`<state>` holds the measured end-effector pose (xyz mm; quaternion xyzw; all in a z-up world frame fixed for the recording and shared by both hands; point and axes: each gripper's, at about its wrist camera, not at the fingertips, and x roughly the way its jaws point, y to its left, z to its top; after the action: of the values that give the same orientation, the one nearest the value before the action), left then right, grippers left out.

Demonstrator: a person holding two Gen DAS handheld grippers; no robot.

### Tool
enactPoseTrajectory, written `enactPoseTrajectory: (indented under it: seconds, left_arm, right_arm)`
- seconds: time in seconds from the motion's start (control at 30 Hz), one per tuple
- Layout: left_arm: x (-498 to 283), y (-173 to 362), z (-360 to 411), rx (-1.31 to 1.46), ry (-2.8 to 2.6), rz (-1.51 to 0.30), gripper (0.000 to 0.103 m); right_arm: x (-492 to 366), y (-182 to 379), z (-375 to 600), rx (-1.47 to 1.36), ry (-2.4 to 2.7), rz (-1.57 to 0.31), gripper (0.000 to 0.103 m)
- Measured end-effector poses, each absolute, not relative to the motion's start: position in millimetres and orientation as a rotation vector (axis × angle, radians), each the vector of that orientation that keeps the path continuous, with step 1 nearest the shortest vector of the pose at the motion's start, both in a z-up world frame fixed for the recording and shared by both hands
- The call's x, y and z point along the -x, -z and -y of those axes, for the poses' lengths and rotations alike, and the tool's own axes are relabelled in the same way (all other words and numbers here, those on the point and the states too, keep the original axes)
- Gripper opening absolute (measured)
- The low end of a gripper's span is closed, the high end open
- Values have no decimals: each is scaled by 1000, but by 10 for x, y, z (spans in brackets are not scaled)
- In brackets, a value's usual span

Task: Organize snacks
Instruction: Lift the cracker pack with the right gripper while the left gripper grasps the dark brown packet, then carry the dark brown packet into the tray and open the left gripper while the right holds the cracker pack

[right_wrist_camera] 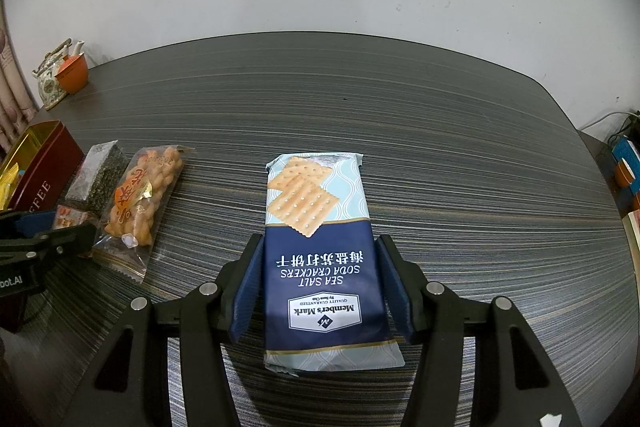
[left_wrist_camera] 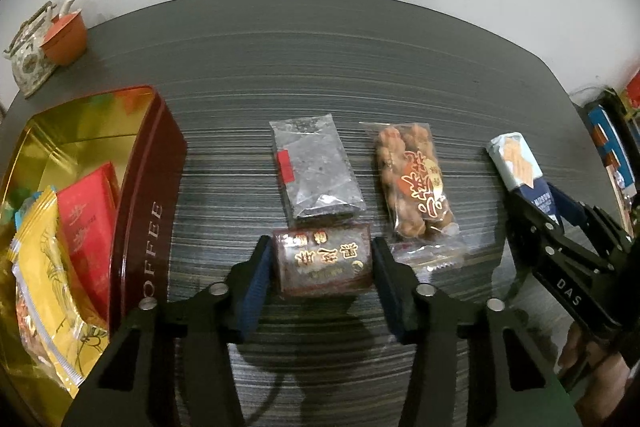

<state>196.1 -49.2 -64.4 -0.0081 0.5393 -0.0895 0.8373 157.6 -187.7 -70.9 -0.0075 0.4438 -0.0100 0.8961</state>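
Dark striped tabletop (left_wrist_camera: 360, 67) holds four loose snacks; red coffee tin (left_wrist_camera: 152, 195) at nine o'clock has some. Left tool (left_wrist_camera: 318, 263) brackets small brown packet (left_wrist_camera: 324, 261), right tool (right_wrist_camera: 318, 279) brackets blue cracker pack (right_wrist_camera: 320, 247), both spread.

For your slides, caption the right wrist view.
Right hand-held gripper straddling a cracker packet on the table.

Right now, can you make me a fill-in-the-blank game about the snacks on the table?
1. The left gripper has its fingers on either side of a small dark ____ packet.
2. The word printed on the side of the red tin is ____.
3. The right gripper straddles a pack of sea salt soda ____.
4. The orange cup sits next to a ____.

Answers: red; COFFEE; crackers; teapot
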Motion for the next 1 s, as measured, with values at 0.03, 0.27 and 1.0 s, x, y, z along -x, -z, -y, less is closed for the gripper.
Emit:
enactPoseTrajectory:
  seconds: [0.03,0.27,1.0]
  left_arm:
    - [-1952,641,502,5,182,-1140,48]
    - [-1840,577,551,-27,179,-1138,47]
    - [-1400,-149,283,-31,243,-1030,47]
  right_arm:
    - [-1576,708,1878,15,21,-920,53]
    - [-1580,705,1874,16,22,-922,53]
    - [-1586,700,1855,15,24,-923,54]
